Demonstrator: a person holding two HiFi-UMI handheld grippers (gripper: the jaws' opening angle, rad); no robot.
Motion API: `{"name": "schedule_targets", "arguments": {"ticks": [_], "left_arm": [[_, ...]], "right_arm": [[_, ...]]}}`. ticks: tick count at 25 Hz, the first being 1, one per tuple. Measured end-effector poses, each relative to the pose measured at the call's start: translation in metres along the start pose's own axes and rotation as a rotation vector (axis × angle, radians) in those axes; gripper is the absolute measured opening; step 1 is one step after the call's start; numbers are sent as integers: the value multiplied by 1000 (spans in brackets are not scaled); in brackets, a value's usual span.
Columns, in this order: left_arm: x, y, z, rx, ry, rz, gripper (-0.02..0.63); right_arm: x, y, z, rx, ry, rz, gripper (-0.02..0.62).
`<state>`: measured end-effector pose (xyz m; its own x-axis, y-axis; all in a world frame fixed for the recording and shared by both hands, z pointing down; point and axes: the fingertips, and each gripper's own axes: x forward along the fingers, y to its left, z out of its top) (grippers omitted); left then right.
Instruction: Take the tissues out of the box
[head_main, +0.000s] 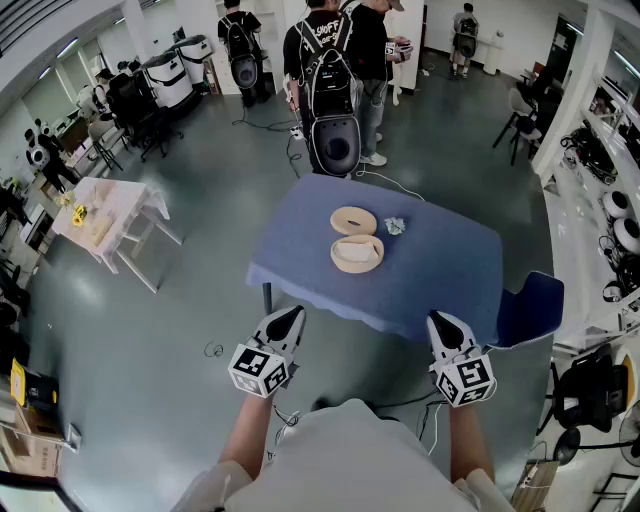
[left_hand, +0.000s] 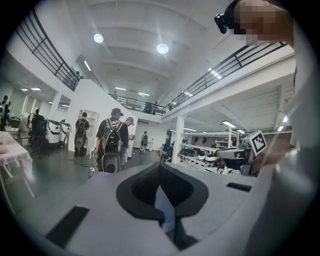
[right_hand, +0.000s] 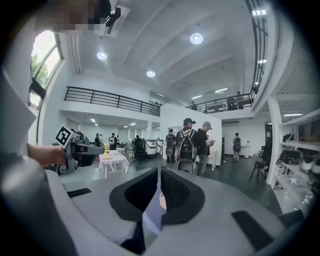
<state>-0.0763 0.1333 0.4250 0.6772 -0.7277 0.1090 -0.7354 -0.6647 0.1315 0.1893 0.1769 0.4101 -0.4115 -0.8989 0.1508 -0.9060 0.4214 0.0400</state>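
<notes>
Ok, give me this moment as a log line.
left gripper: shut, empty, short of table | right gripper: shut, empty, short of table | round box: open, lid behind it | crumpled tissue: on table, right of lid

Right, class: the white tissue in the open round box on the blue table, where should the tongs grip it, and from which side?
Probably pinch the tissue at its exposed top, coming straight down from above. The round box is open upward and its wall rings the tissue, so a sideways approach looks blocked.
</notes>
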Motion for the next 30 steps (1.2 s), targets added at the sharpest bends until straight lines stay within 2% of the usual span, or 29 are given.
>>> {"name": "schedule_targets", "arguments": {"ticks": [13, 30], "left_arm": [[-11, 3, -4, -7, 7, -1, 8], [-19, 7, -14, -25, 28, -17, 8]], "right_arm": [[-1, 13, 3, 1, -7, -1, 43], [-4, 19, -3, 35, 4, -43, 46]]}}
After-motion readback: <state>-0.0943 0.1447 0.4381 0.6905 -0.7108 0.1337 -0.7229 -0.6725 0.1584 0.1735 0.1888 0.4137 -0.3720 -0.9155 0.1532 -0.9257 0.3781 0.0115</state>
